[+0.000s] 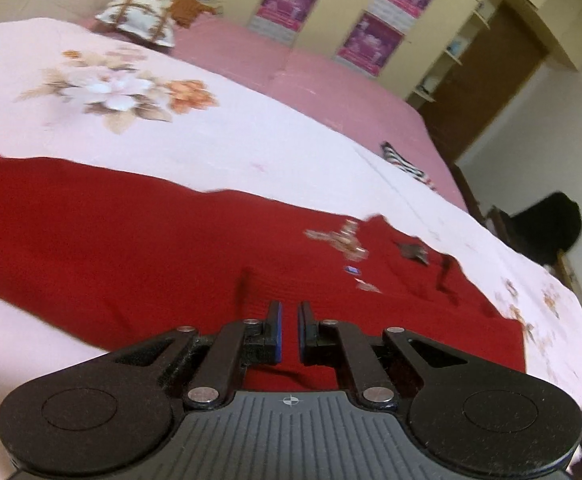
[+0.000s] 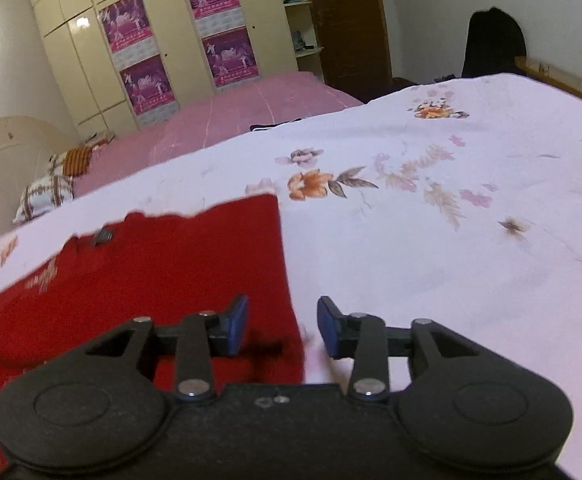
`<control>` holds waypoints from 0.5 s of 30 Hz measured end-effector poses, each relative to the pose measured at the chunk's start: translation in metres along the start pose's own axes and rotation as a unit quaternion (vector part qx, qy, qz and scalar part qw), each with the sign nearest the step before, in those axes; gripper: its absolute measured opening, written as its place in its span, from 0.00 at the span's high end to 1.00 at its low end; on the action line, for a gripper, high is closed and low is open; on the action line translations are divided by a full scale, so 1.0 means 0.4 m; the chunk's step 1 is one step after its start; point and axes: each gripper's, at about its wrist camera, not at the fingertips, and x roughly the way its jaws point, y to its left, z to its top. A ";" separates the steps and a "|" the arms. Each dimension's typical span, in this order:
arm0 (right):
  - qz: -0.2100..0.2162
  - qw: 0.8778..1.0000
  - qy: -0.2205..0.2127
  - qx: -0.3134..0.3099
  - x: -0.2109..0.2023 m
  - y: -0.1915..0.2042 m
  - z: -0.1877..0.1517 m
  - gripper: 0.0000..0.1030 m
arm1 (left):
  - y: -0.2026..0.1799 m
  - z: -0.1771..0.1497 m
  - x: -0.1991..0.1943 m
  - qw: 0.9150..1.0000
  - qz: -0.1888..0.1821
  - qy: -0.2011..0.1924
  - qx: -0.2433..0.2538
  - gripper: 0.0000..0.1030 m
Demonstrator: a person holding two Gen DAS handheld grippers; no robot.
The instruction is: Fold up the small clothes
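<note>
Two grippers above red garment (image 1: 131, 216); bedsheet (image 2: 451, 240) beneath.

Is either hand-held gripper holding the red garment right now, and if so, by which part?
Left hand-held gripper: shut, apparently pinching a fold of the red garment. Right hand-held gripper: open astride the garment's side edge, holding nothing.

No readable text in either view.
The purple posters (image 2: 227, 56) on the wardrobe doors (image 2: 79, 64) carry print too small and blurred to make out.
</note>
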 end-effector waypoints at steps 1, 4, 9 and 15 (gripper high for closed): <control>0.004 1.000 0.001 0.002 0.024 0.001 0.013 0.60 | -0.018 -0.005 0.017 1.000 -0.005 0.006 0.008 0.95; 0.016 1.000 0.011 0.009 0.105 0.009 0.047 0.60 | -0.056 -0.019 0.084 0.999 -0.008 0.029 0.031 0.95; 0.037 0.997 0.030 0.054 0.223 -0.001 0.087 0.60 | -0.032 -0.027 0.134 0.999 -0.004 0.027 0.020 0.95; 0.046 0.995 0.026 0.087 0.257 -0.017 0.100 0.93 | -0.044 -0.028 0.128 0.999 0.001 0.034 0.023 0.95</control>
